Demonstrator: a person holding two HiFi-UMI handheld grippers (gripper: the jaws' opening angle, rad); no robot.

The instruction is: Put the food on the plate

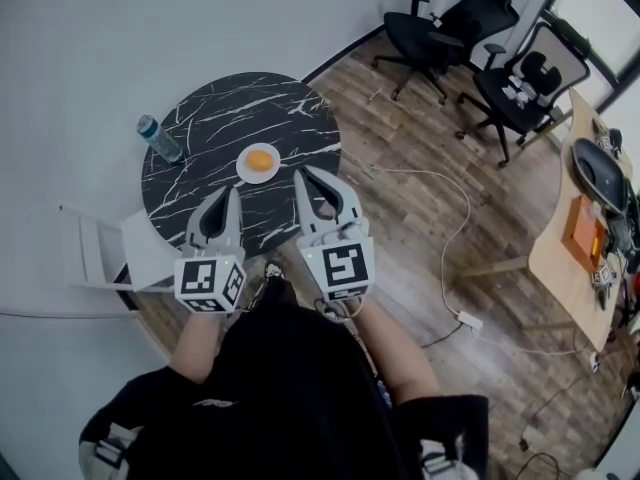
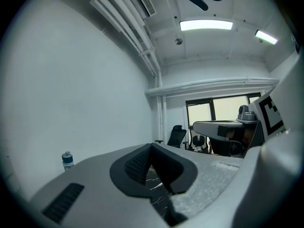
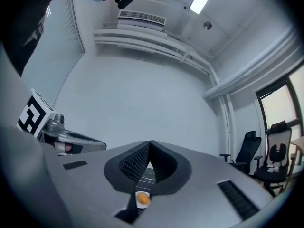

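Observation:
An orange piece of food (image 1: 259, 159) lies on a small white plate (image 1: 244, 171) near the front edge of the round black marble table (image 1: 230, 108). My left gripper (image 1: 233, 192) hovers over the table's near edge, shut and empty. Beside it, my right gripper (image 1: 303, 174) is shut too, holding nothing, its tips just right of the plate. In the left gripper view the jaws (image 2: 152, 146) meet at their tips, marble showing below. In the right gripper view the closed jaws (image 3: 150, 143) point level, and the food (image 3: 142, 199) on its plate shows through the gap beneath.
A water bottle (image 1: 158, 138) stands at the table's left edge. A white chair (image 1: 100, 253) sits at the table's near left. Black office chairs (image 1: 470, 38) and a wooden desk (image 1: 565, 268) are to the right. A cable and power strip (image 1: 465, 320) lie on the wood floor.

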